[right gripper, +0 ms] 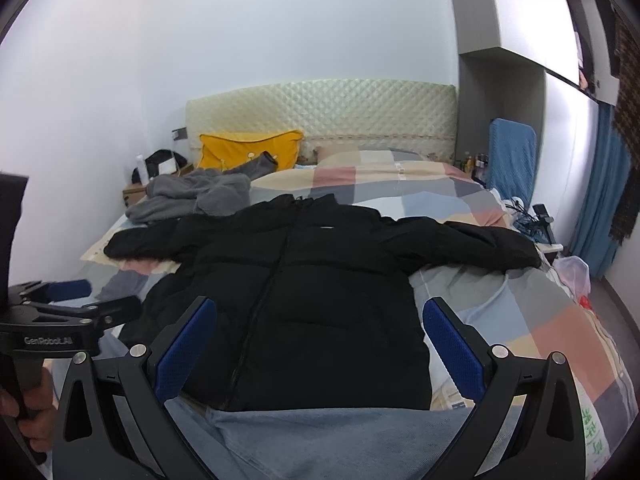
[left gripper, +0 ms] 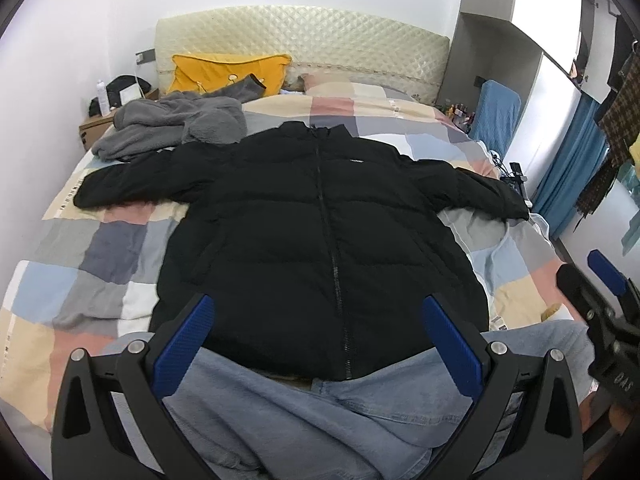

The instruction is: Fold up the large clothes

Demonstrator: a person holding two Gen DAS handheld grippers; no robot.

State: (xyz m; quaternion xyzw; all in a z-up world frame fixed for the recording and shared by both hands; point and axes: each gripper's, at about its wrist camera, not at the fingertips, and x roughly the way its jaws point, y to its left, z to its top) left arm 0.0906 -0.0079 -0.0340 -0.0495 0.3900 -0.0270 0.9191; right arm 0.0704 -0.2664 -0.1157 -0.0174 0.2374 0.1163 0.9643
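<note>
Left claw wide open, right claw likewise, above black jacket

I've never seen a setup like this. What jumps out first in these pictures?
A big black puffer jacket lies zipped and face up in the middle of the checked bedspread, sleeves spread wide. At the bottom of each view an open blue-padded tool frames it: the left tool and the right tool. A yellow pillow glows against the headboard.

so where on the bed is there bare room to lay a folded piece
Bare checked quilt below the black puffer jacket's left sleeve, and beyond its collar. Crowded: grey fleece, yellow pillow, blue jeans.
</note>
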